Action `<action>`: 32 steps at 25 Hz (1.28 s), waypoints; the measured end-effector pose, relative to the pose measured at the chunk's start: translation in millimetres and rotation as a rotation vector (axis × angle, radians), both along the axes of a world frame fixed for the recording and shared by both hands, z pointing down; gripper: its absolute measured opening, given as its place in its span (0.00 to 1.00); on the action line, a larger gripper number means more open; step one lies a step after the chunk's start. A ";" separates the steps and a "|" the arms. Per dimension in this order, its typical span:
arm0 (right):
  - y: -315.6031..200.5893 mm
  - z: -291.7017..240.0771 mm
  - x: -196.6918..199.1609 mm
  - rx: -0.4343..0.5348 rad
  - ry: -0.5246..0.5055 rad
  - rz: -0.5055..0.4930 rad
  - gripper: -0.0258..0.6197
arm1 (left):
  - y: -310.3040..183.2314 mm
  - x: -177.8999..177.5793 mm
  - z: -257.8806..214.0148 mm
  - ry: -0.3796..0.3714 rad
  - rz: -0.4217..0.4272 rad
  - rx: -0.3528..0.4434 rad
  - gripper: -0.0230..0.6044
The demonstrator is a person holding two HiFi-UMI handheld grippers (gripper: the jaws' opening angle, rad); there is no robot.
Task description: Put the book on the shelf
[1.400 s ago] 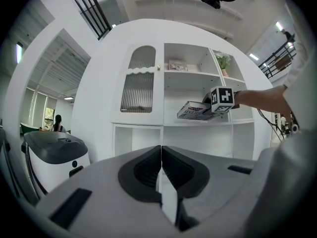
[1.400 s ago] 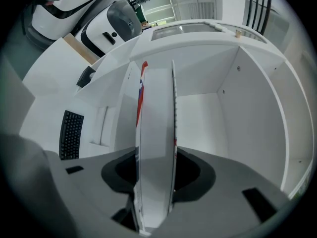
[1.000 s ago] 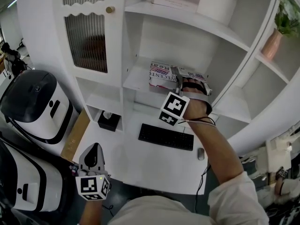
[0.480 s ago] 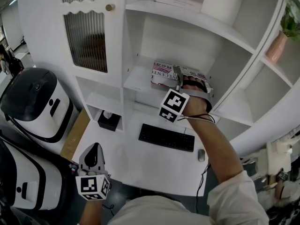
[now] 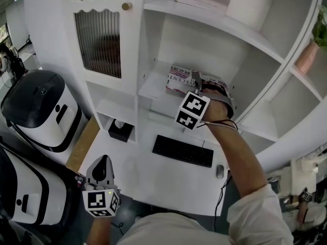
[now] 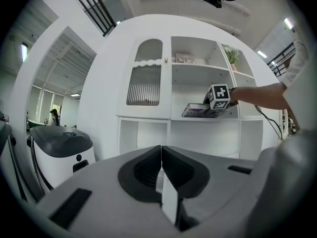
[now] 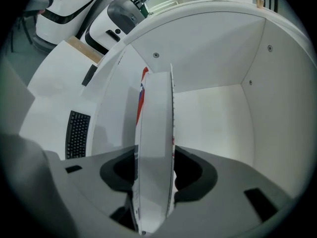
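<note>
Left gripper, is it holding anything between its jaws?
No, the left gripper shows its jaws closed together with nothing between them.

White shelf unit (image 5: 194, 45), red-lettered book (image 5: 179, 78), black accents.
The shelf unit's door glass (image 5: 99, 40) is ribbed under a scalloped edge, and its knob (image 5: 125, 6) is brass. The book shows red lettering and blue on white. A black keyboard (image 5: 182, 151) lies on the white surface (image 5: 148, 175). At nine o'clock stand white machines (image 5: 36, 106) with black tops; at two o'clock, a pink pot (image 5: 307, 57) and green leaves (image 5: 322, 32).
</note>
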State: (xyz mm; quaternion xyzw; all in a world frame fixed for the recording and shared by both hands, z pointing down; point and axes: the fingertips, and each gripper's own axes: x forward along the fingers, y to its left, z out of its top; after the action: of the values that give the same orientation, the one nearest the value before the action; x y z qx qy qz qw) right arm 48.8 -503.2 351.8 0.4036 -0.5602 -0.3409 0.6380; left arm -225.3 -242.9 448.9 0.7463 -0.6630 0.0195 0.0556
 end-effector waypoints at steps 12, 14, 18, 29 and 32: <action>8.1 11.8 -5.1 -0.229 -0.046 -0.063 0.45 | 0.8 1.4 5.2 0.004 -0.002 -0.016 0.05; 11.2 14.2 -5.9 -0.274 -0.059 -0.070 0.47 | 1.4 1.8 5.7 0.005 -0.001 -0.018 0.05; 15.8 15.6 -5.3 -0.332 -0.068 -0.082 0.48 | 2.4 2.0 6.9 0.005 -0.002 -0.021 0.05; 22.0 18.7 -9.2 -0.537 -0.166 -0.123 0.53 | 3.5 5.1 9.7 0.004 0.003 -0.030 0.05; 23.4 18.4 -5.3 -0.585 -0.207 -0.106 0.54 | 3.7 4.8 10.4 0.004 0.002 -0.033 0.05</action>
State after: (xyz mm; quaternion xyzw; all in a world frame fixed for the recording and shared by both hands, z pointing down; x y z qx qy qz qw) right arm 43.6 -479.9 370.1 0.2059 -0.7168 -0.1552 0.6479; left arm -220.5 -239.1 459.3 0.7461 -0.6616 0.0290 0.0695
